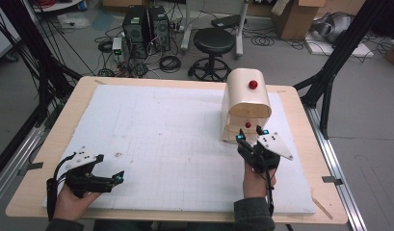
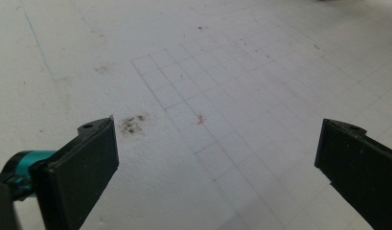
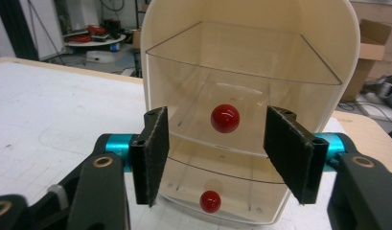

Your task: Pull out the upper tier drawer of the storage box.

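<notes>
- The left gripper (image 1: pixel 118 177) rests low at the near left corner of the white foam board (image 1: pixel 161 144), held in a hand (image 1: pixel 69 202) coming in from the bottom edge.
- In the left gripper view its jaws stand wide apart with only bare gridded board between them; a small dark smudge (image 2: pixel 133 123) lies just ahead of one jaw.
- The right gripper (image 1: pixel 252 135) sits at the front of the cream drawer cabinet (image 1: pixel 247 103), which stands on the far right part of the board.
- In the right gripper view its pads (image 3: pixel 153 153) flank the upper red knob (image 3: pixel 225 118) of a clear drawer, partly closed in but apart from it on both sides, as far as this angle lets me judge.
- A lower red knob (image 3: pixel 210 201) shows beneath, on the drawer below.
- Another red knob (image 1: pixel 253 84) sits on the cabinet's rounded top.
</notes>
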`<state>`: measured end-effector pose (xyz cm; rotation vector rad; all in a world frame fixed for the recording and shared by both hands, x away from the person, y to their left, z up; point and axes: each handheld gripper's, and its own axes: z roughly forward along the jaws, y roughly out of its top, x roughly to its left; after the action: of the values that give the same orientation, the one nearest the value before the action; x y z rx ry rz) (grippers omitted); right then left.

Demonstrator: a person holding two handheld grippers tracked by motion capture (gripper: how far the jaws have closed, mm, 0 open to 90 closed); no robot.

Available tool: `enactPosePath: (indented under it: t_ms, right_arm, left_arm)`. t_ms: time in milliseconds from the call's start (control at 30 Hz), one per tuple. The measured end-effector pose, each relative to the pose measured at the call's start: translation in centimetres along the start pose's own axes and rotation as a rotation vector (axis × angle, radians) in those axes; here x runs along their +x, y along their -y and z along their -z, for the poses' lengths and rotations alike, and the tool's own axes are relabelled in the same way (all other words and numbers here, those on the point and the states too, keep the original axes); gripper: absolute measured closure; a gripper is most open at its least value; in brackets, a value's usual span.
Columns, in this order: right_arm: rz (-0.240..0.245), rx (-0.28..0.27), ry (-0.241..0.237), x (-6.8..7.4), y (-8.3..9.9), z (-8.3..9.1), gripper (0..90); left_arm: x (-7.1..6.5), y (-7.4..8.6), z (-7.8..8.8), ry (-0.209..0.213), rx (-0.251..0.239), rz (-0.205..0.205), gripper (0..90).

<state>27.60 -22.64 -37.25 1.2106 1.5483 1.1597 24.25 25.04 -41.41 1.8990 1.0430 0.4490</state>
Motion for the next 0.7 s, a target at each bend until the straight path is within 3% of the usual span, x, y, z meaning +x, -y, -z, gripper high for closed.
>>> enactPosePath:
  t_ms: [433,700]
  right_arm:
    - [-0.023,-0.007,0.068,0.5,0.5,-0.9,58.8]
    - [-0.025,-0.004,0.074,0.7,0.8,-1.4,64.6]
  left_arm:
    - [0.1,0.0,0.0,0.000,0.002,-0.001,1.7]
    - [0.1,0.1,0.0,-0.001,0.004,-0.002,1.7]
